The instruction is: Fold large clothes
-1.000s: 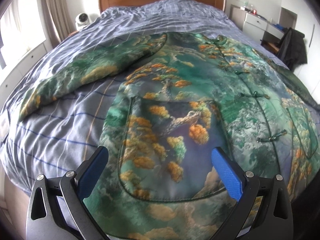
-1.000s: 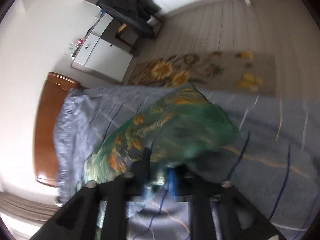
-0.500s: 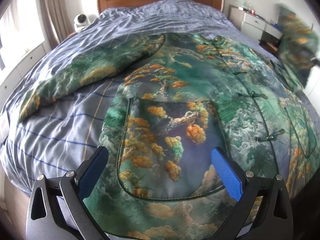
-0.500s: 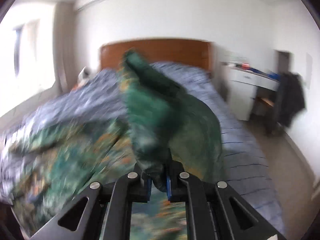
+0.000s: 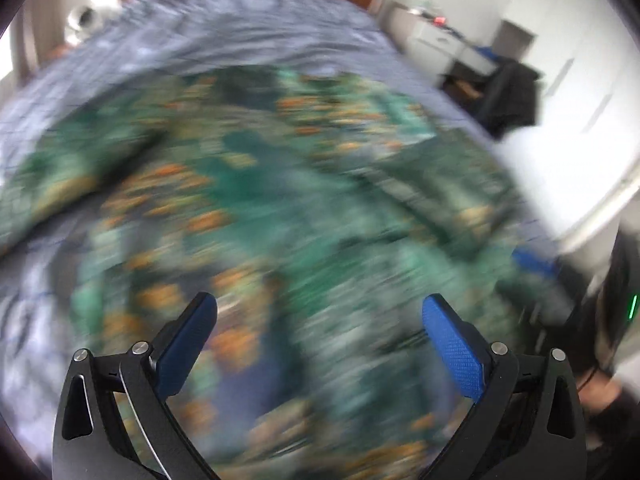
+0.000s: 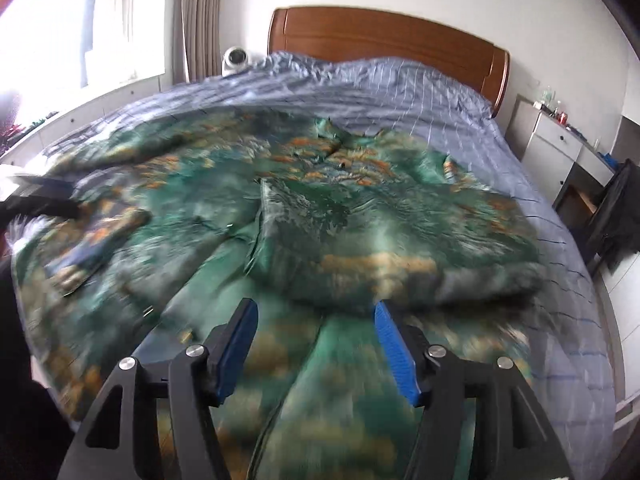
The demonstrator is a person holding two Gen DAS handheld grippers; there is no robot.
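Note:
A large green jacket (image 6: pixel 304 208) with an orange and teal landscape print lies spread on the bed; it also shows, blurred, in the left wrist view (image 5: pixel 256 208). Its right sleeve (image 6: pixel 384 240) lies folded across the body. My right gripper (image 6: pixel 314 308) is open and empty just above the jacket's lower part. My left gripper (image 5: pixel 318 304) is open and empty above the jacket's front. The left wrist view is smeared by motion.
The bed has a blue striped cover (image 6: pixel 432 92) and a wooden headboard (image 6: pixel 384 40). A white camera (image 6: pixel 236 58) sits by the headboard. A white desk (image 6: pixel 560 148) and a chair with dark clothes (image 6: pixel 616 216) stand to the right of the bed.
My right gripper carried the sleeve over the jacket, let it go and opened. The sleeve now lies folded across the body. My left gripper has swung to the right, still open.

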